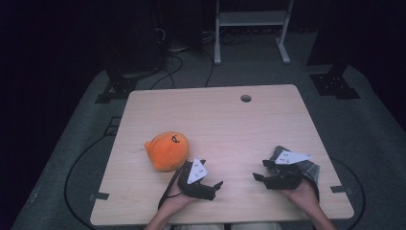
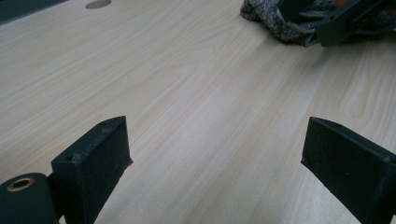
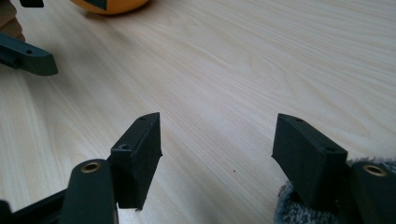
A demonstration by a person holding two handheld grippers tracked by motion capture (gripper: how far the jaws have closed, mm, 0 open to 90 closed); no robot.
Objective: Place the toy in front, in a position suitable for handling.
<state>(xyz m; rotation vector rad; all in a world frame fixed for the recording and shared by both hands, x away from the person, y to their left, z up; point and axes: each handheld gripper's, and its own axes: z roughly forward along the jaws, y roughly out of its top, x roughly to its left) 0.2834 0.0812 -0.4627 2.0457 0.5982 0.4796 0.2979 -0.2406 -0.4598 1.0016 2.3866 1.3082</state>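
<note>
An orange plush toy (image 1: pixel 166 150) with a dark face mark lies on the left half of the wooden table (image 1: pixel 230 124). My left gripper (image 1: pixel 213 175) rests just right of it near the front edge, pointing right. Its jaws stand open over bare wood (image 2: pixel 217 140). My right gripper (image 1: pixel 259 170) lies at the front right, pointing left toward the other, open with nothing between its jaws (image 3: pixel 219 135). A grey fuzzy cloth (image 1: pixel 312 168) lies under and behind the right gripper, its edge by the right jaw (image 3: pixel 292 210). The orange plush toy (image 3: pixel 112 4) is also at the top of the right gripper view.
A round cable hole (image 1: pixel 245 98) sits near the table's far edge. The grey fuzzy cloth (image 2: pixel 280 21) and the other gripper's jaw (image 2: pixel 345 23) are at the top right of the left gripper view. A white stand (image 1: pixel 251 28) and floor cables lie beyond the table.
</note>
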